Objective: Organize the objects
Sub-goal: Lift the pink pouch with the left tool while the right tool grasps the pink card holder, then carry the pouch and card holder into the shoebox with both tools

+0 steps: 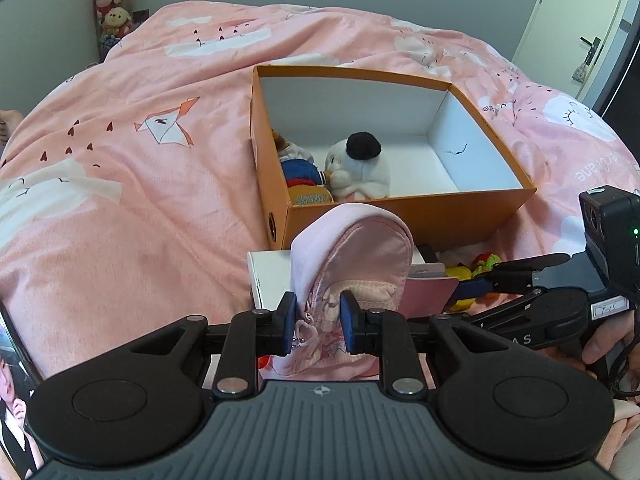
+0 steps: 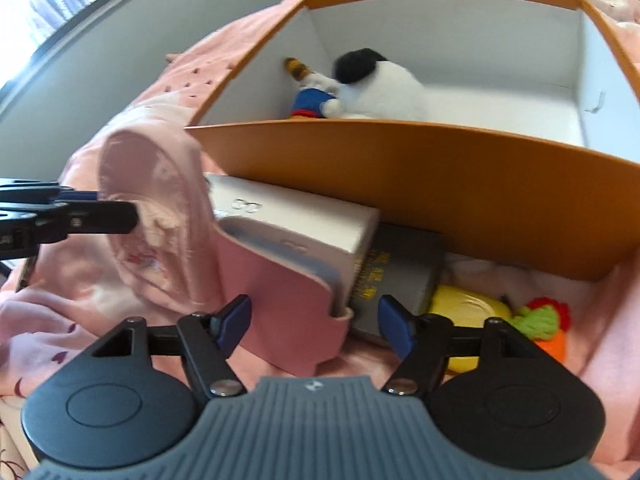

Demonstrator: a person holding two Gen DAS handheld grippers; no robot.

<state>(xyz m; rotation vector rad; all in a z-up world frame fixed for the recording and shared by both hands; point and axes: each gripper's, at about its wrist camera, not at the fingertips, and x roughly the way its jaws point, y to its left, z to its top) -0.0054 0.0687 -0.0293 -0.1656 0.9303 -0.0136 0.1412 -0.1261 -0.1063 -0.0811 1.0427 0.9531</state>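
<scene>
Two soft toys [image 1: 352, 168] lie in the orange box [image 1: 400, 208]; the left gripper [image 1: 318, 322] clamps a pink pouch [image 1: 352, 256], while the right gripper [image 2: 314, 322] gapes over a pink case [image 2: 280, 280] among near clutter.

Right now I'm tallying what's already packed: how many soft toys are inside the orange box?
2. A white plush with a black patch lies near the box's front wall. A smaller doll in blue and red sits beside it in the left corner. The front wall might hide more.

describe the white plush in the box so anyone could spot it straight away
On the pink bed stands an open orange box. Inside, near its left wall, sits the white plush beside a blue-clothed toy. It alone has a round black patch on top.
</scene>
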